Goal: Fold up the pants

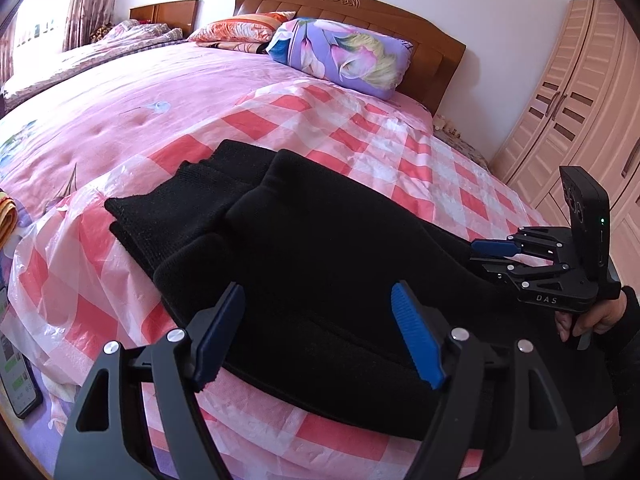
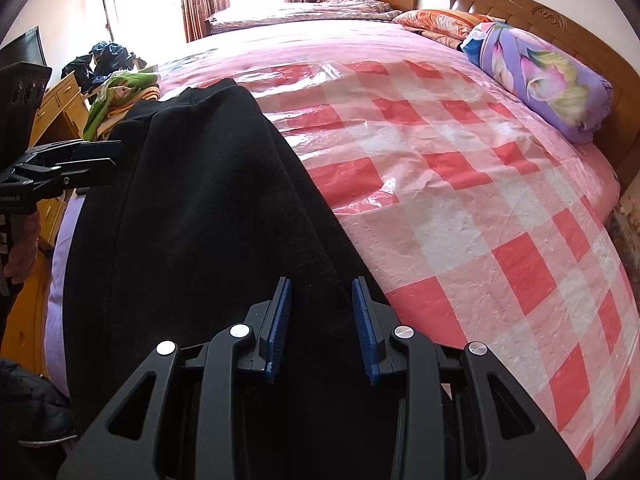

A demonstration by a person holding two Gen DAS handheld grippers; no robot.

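Soft black knit pants (image 1: 304, 248) lie folded on a glossy red-checked plastic sheet (image 1: 404, 160), beneath both parted, empty grippers: left gripper (image 1: 320, 336), right gripper (image 2: 322, 328); near hem hidden.

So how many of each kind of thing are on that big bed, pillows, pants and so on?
Pillows: 2, a purple floral one and an orange one
Black pants: 1
Checked plastic sheets: 1
Phones: 1, at the bed's edge
Total: 5
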